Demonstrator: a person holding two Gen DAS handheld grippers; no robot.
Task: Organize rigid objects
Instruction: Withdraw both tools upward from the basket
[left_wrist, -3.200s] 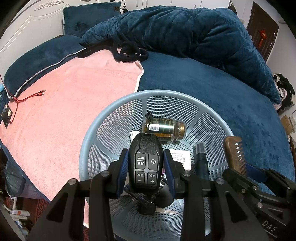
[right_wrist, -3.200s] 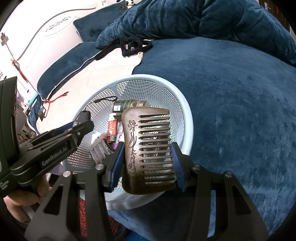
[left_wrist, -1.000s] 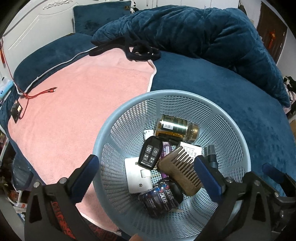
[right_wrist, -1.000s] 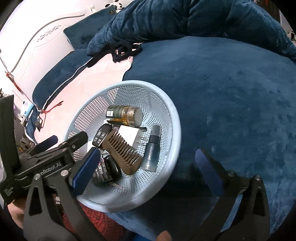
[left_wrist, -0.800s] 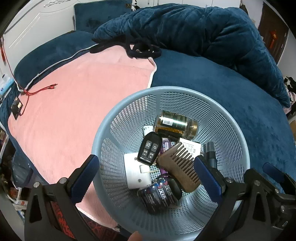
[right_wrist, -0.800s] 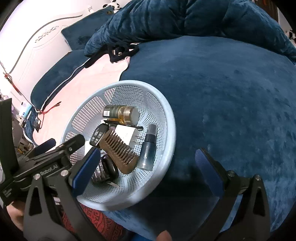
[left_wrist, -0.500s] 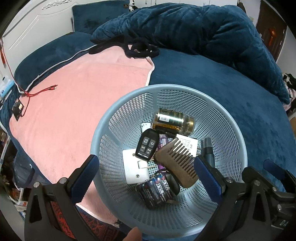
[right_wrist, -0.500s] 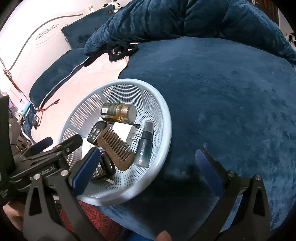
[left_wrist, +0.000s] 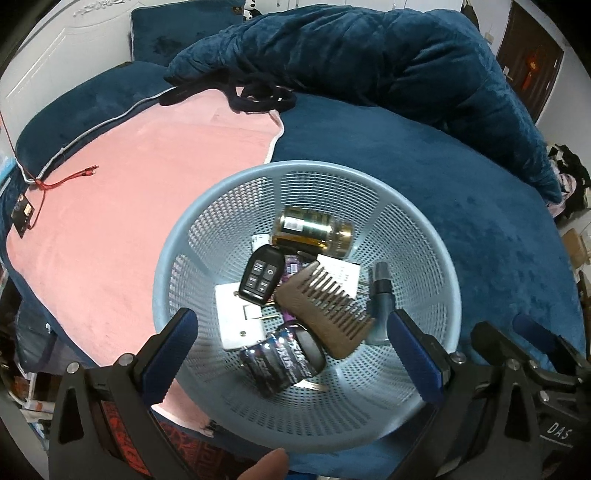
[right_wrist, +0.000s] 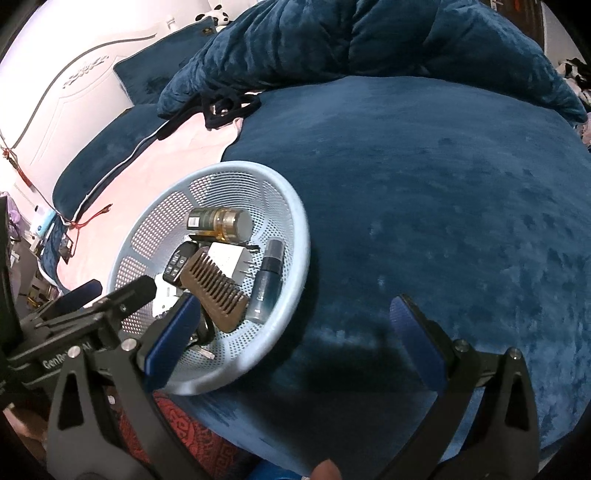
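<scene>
Since three seconds back I have let go of both things: my left gripper (left_wrist: 291, 347) no longer clamps the key fob (left_wrist: 261, 279), and my right gripper (right_wrist: 291, 332) no longer clamps the wooden comb (left_wrist: 324, 311). Both sets of fingers now stand spread wide and hold nothing, raised above the blue basket (left_wrist: 436, 254) on the bed (right_wrist: 443, 184).

From the left in the left wrist view: the pink blanket (left_wrist: 129, 195) with a red cable (left_wrist: 66, 179) on it, then the basket. Inside it, a white switch plate (left_wrist: 236, 317) lies flat at the left. The key fob rests on its upper edge, buttons up, long axis running from lower left to upper right. Below them is a pack of batteries (left_wrist: 275, 360). The comb lies flat in the middle, its spine along the lower left, its teeth pointing up and right, its long axis slanting from upper left to lower right. It touches the fob's right side and overlaps a white card (left_wrist: 341, 273). Above lies an amber jar (left_wrist: 314, 230) on its side, lid to the right. A dark spray bottle (left_wrist: 380, 295) lies at the right, cap toward the far rim.
</scene>
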